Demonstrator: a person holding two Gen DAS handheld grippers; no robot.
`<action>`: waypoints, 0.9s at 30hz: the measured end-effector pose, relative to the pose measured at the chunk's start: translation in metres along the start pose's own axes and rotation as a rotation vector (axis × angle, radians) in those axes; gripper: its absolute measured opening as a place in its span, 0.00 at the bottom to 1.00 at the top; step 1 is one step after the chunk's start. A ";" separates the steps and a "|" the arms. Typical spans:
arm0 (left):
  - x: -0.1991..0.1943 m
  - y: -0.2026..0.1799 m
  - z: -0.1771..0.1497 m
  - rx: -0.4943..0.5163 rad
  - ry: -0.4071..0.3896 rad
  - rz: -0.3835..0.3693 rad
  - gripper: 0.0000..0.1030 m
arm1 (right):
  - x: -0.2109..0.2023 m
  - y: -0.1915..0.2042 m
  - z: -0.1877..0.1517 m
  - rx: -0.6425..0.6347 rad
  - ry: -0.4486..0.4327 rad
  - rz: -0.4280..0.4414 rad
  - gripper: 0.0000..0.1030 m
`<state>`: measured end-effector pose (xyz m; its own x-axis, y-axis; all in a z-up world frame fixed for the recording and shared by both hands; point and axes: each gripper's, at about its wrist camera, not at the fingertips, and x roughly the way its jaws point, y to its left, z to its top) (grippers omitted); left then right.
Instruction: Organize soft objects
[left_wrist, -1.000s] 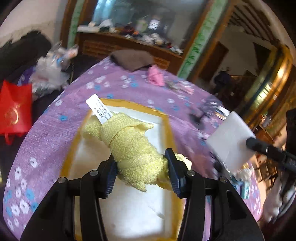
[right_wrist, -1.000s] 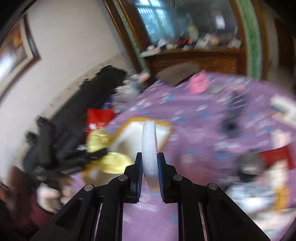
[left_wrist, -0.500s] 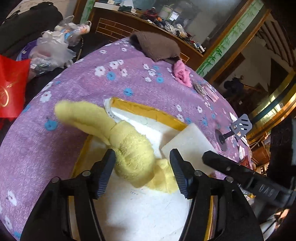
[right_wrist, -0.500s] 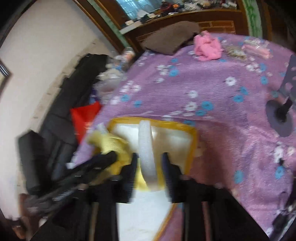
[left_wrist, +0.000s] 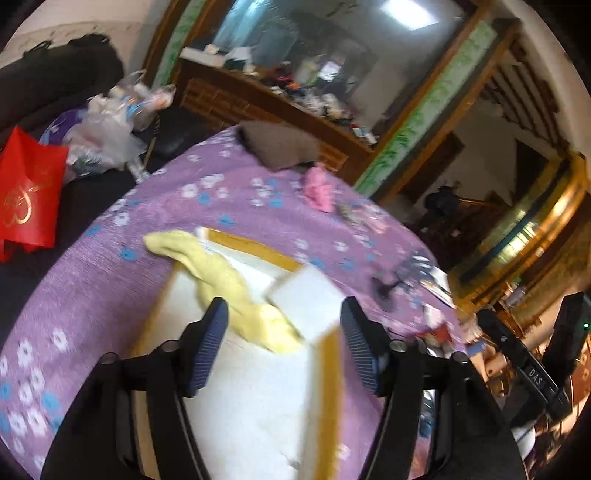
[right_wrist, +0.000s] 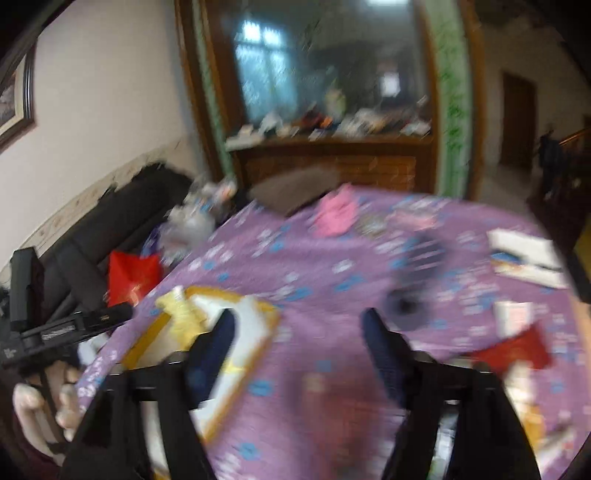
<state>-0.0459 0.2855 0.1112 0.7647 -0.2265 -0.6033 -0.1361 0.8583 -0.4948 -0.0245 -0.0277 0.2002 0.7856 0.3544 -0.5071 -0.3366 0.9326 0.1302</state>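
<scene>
Wooden mirrored cabinet (right_wrist: 332, 110), black sofa (right_wrist: 122, 221).

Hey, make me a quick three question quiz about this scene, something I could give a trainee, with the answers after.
1. True or false: the left gripper is shut on the yellow towel.
2. Which soft item lies beside the towel on the white tray? A) pink cloth B) white foam block C) brown cloth
3. Fill in: the right gripper is ____ and holds nothing.

Key:
1. False; it is open and the towel lies in the tray.
2. B, the white foam block.
3. open
</scene>
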 end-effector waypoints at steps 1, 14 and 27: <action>-0.004 -0.009 -0.006 0.008 -0.005 -0.011 0.70 | -0.014 -0.011 -0.009 0.001 -0.026 -0.028 0.97; 0.054 -0.156 -0.132 0.299 0.293 -0.143 0.70 | -0.107 -0.193 -0.137 0.356 0.128 -0.236 0.94; 0.100 -0.316 -0.197 1.040 0.258 -0.061 0.70 | -0.117 -0.268 -0.184 0.547 0.121 -0.131 0.94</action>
<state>-0.0506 -0.0995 0.0841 0.5796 -0.2682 -0.7695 0.5938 0.7857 0.1734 -0.1221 -0.3315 0.0676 0.7269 0.2531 -0.6384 0.1022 0.8794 0.4650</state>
